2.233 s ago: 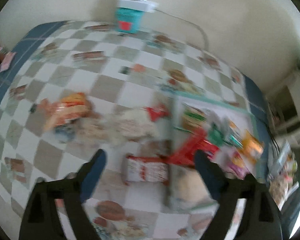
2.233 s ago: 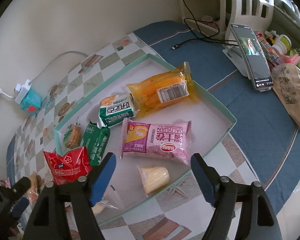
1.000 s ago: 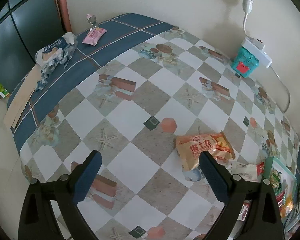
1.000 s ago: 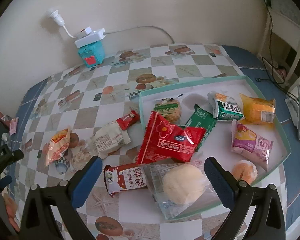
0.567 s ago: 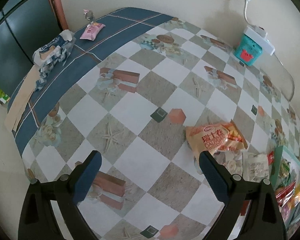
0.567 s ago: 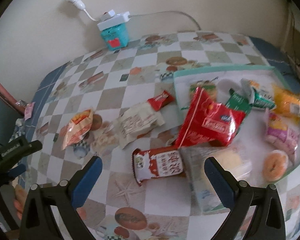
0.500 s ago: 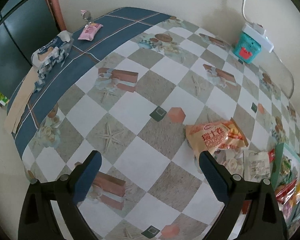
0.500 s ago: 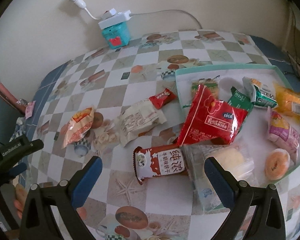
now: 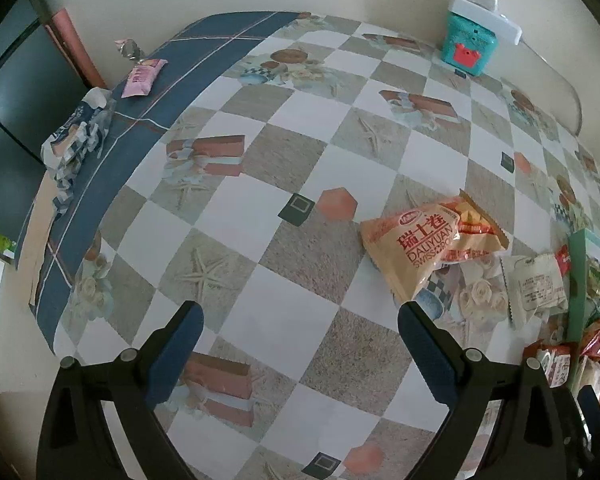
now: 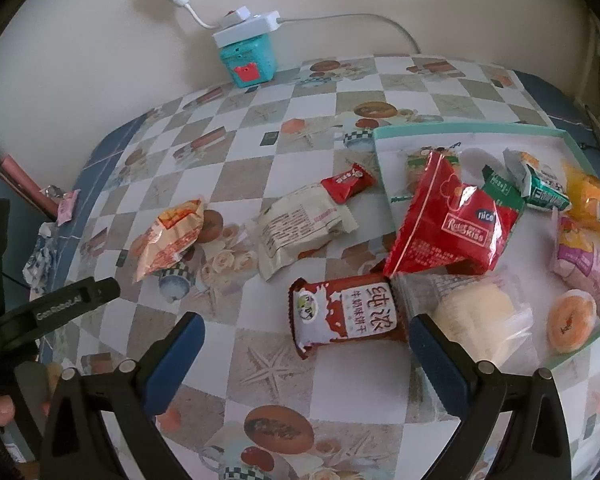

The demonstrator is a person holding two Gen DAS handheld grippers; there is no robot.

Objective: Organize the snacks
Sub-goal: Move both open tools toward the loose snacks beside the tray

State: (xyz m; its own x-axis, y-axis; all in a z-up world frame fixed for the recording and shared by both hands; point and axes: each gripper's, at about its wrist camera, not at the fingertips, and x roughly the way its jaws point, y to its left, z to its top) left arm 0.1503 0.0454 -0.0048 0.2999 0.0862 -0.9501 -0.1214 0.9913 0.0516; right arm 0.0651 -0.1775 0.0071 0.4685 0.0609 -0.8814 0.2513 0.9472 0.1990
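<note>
Both my tongs were spread wide and holding nothing: the left gripper (image 9: pixel 298 320) hung over bare checkered tablecloth (image 9: pixel 260 160), the right gripper (image 10: pixel 306 330) over the mess beside the teal-rimmed tray (image 10: pixel 460 130). The orange Swiss roll pack (image 9: pixel 420 246) sat just ahead and right of my left tongs, nearly touching the right finger (image 9: pixel 428 354). I figured the trick was to swing right, come down flat and pinch the puffy middle rather than the crimped edge, so it wouldn't slip or get squashed. Its label read "DALIYUAN SWISS RO…". Just ahead of my right tongs lay a brown-and-white biscuit pack (image 10: pixel 346 314) with Chinese writing, and beyond it a red bag (image 10: pixel 448 226) marked "nice" and something like "Rose Kiss". The cream wrapper (image 10: pixel 300 226) print was too small to read.
</note>
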